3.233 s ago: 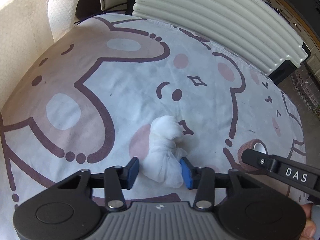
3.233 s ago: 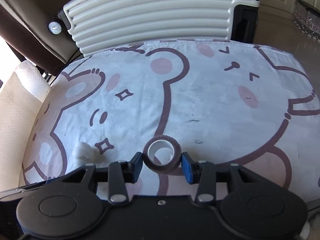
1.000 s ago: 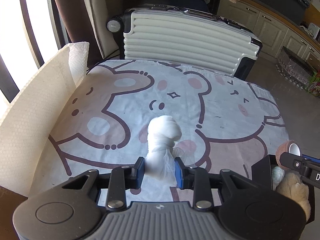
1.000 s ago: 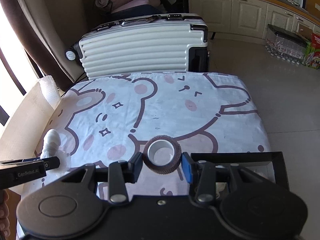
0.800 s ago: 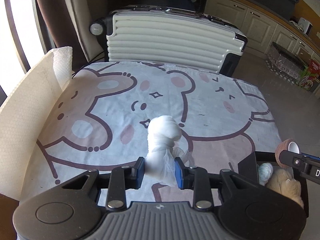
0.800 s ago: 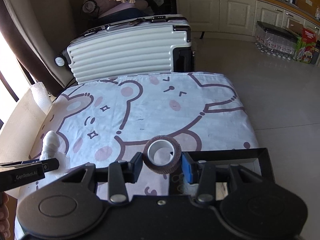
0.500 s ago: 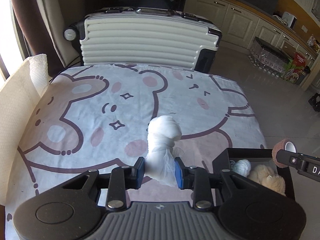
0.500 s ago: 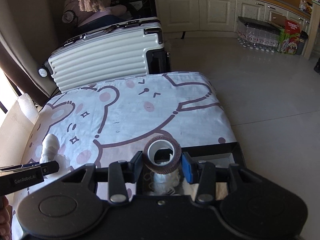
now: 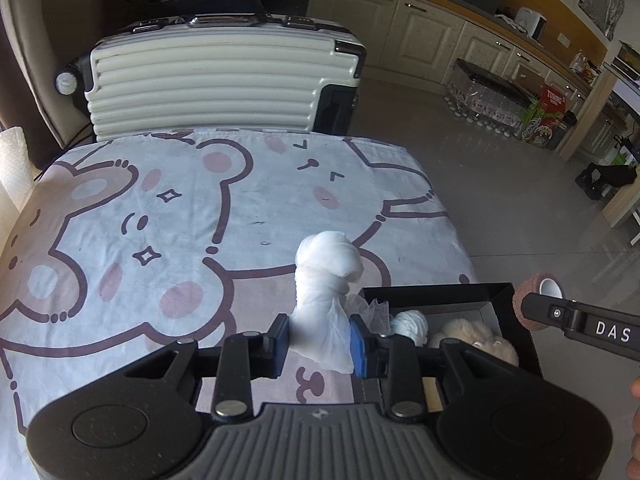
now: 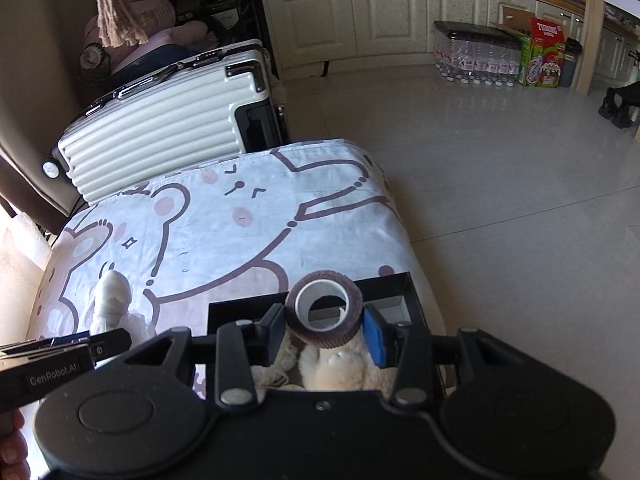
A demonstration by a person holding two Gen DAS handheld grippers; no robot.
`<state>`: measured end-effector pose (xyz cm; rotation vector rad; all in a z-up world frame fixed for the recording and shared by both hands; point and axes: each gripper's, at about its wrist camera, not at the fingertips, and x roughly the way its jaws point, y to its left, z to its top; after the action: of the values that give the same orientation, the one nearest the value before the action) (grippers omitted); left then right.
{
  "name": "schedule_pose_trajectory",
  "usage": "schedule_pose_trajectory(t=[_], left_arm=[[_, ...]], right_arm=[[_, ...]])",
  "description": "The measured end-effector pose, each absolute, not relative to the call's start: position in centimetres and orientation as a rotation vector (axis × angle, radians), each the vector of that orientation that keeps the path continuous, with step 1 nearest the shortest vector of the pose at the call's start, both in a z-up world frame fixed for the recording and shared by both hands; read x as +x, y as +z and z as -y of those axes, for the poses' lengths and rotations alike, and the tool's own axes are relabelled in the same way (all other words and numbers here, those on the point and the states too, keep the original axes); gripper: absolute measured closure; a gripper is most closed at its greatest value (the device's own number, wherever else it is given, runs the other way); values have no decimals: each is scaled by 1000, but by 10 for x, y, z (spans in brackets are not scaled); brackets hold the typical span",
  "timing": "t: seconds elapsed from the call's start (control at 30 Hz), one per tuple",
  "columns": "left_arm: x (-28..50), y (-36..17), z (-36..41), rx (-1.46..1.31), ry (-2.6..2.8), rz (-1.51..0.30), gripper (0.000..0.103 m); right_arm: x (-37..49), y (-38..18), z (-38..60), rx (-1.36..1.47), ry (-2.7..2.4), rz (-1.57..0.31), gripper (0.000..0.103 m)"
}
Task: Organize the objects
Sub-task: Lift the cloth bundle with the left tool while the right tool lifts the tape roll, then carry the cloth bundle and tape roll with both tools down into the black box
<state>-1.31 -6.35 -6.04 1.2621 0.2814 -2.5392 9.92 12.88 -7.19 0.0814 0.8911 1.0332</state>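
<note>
My left gripper is shut on a white gauze bundle and holds it in the air just left of a black box at the table's right front corner. My right gripper is shut on a brown tape roll and holds it above the same black box. The box holds a cream plush toy and a white yarn ball. The tape roll also shows in the left wrist view, and the gauze bundle in the right wrist view.
The table carries a bear-print cloth. A white ribbed suitcase stands behind it. A roll of white paper stands at the left edge. Tiled floor with bottles and cartons lies to the right.
Both grippers have lifted their objects off the cloth and carried them right and toward the near edge. The black box has come into view under the right gripper and beside the left one.
</note>
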Motion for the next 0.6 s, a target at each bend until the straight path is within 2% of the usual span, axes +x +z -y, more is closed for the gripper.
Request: schedule_pose_trajectory(t=[0.6], left_arm=[[-51,-103,-2,1548,-2884,-134,70]], right_arm=[[134,-103,-134,116,966,-957,60]])
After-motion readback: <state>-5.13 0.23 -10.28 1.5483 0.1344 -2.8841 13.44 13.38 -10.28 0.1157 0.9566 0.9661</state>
